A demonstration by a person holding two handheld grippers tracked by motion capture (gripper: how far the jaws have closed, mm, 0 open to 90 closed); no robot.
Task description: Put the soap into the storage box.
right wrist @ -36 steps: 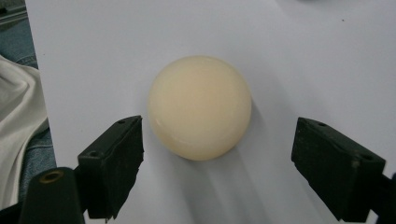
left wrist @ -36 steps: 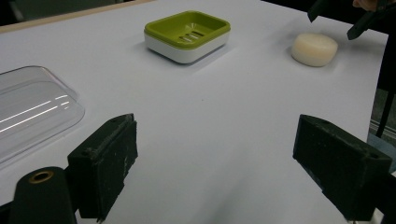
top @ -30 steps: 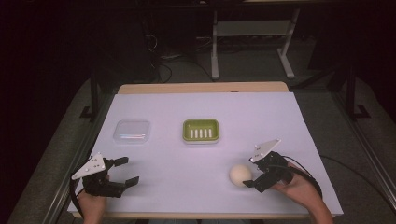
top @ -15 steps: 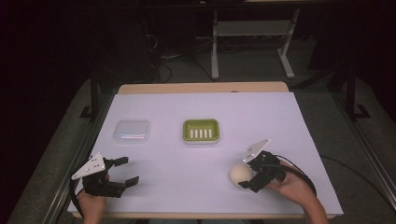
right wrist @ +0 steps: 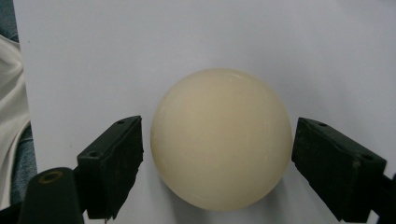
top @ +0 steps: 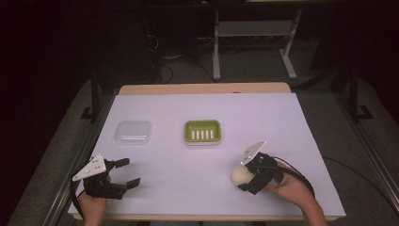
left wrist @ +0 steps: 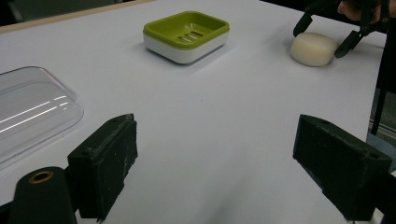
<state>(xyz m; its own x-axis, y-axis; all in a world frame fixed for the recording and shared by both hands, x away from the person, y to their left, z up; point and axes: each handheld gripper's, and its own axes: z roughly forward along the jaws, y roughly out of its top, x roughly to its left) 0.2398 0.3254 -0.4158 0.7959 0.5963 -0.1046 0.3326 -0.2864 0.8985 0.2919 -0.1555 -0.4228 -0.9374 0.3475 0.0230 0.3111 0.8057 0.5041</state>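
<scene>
Right gripper [top: 245,177] moved in | jaws apart astride smooth cream soap [right wrist: 219,137] | left gripper [top: 126,173] agape

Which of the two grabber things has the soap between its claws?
The right gripper, at the table's near right. Its open jaws stand on either side of the cream soap, not yet squeezing it. The left gripper is open too, with only bare table between its jaws.

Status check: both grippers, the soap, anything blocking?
Right gripper open, jaws astride soap bar, no squeeze yet. Left gripper open, idle. Soap dish empty, path unobstructed; clear lid off left.
</scene>
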